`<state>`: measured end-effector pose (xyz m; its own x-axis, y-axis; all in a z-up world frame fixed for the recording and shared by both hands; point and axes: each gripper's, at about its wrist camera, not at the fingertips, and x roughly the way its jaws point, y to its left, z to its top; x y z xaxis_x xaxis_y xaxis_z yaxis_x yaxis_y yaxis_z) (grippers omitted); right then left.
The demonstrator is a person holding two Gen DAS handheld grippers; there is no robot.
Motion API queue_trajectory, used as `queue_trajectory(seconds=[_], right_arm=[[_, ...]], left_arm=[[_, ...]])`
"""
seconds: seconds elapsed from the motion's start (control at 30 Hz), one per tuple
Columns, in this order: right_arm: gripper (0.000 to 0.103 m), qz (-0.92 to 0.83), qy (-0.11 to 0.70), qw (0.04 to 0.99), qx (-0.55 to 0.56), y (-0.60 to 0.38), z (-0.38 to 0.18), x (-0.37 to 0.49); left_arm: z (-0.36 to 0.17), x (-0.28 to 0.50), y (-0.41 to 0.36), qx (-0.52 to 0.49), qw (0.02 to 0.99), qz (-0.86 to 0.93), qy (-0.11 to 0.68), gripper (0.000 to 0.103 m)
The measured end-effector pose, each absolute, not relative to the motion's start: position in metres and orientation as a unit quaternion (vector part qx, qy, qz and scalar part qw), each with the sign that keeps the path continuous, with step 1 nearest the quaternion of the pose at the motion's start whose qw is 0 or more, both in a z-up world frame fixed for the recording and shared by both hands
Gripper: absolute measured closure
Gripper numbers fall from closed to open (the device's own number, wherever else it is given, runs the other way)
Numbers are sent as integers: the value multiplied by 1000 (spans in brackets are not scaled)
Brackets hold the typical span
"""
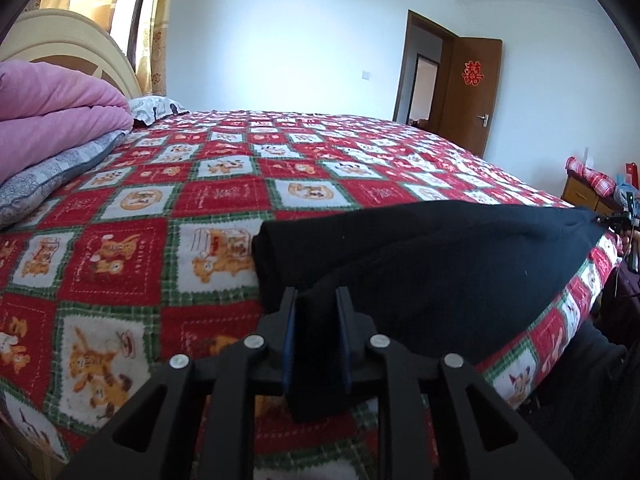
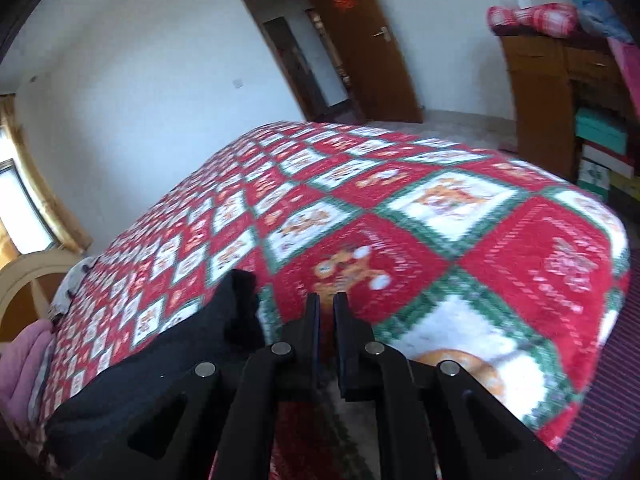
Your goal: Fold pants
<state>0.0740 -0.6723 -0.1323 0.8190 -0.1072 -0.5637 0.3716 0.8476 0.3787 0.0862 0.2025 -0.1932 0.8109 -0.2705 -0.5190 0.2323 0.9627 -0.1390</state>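
Room: bedroom with white walls, brown door (image 1: 472,92) open at the far side.
Bed (image 1: 280,168): covered by a red, white and green checked blanket with cartoon animals; it fills the space ahead of both grippers.
Bedding: pink quilt (image 1: 52,108) on a grey pillow (image 1: 48,176), far left of the left gripper, by the headboard.
Left gripper (image 1: 317,300): jaws a little apart, with a fold of black cloth between the blue pads; whether the pads press on it I cannot tell.
Pants (image 1: 440,264): black, lying along the near bed edge, running from the left gripper off to its right; in the right wrist view they lie just left of the right gripper.
Right gripper (image 2: 326,304): jaws nearly together, nothing between them, over bare blanket.
Cabinet (image 2: 536,112): wooden, far right of the right gripper, with red checked cloth on top.
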Motion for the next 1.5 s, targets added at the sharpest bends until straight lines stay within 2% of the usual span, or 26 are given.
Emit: queue_trajectory(seconds=[0.07, 0.13, 0.2, 0.23, 0.27, 0.3, 0.37, 0.5, 0.7, 0.93, 1.03, 1.13, 1.2, 1.37, 1.5], right_arm=[[91, -138, 275, 920, 243, -667, -128, 69], [60, -128, 282, 920, 241, -646, -119, 65], [50, -109, 287, 927, 218, -613, -108, 65], [50, -91, 289, 931, 204, -593, -103, 66], [50, -71, 297, 933, 189, -573, -100, 69], [50, -59, 304, 934, 177, -558, -99, 72], [50, -17, 330, 936, 118, -504, -100, 83], [50, 50, 363, 930, 37, -423, -116, 97], [50, 112, 374, 920, -19, -337, -133, 107], [50, 148, 365, 915, -87, -292, -140, 98], [50, 134, 349, 915, -154, -281, -146, 96], [50, 120, 333, 909, -221, -276, -153, 93], [50, 126, 332, 902, -245, -276, -158, 92], [50, 134, 338, 892, -267, -272, -171, 97], [51, 129, 318, 893, -292, -262, -178, 102]], left_arm=[[-193, 86, 201, -27, 951, -129, 280, 78], [-193, 89, 198, -24, 952, -124, 280, 76], [-194, 90, 194, -22, 952, -122, 282, 71], [-194, 90, 193, -18, 951, -121, 282, 69], [-194, 90, 190, -11, 952, -118, 284, 63], [-194, 89, 188, -1, 952, -113, 284, 52], [-194, 84, 185, 23, 953, -108, 283, 44], [-202, 75, 187, 51, 946, -105, 301, 44], [-205, 63, 199, 33, 946, -99, 306, 44], [-187, 58, 181, 51, 954, -115, 272, 44], [-187, 62, 168, 72, 952, -119, 274, 44], [-194, 65, 164, 74, 948, -120, 284, 49], [-197, 68, 165, 69, 946, -118, 293, 62], [-200, 71, 170, 52, 944, -119, 303, 80], [-199, 75, 172, 37, 943, -117, 309, 87]])
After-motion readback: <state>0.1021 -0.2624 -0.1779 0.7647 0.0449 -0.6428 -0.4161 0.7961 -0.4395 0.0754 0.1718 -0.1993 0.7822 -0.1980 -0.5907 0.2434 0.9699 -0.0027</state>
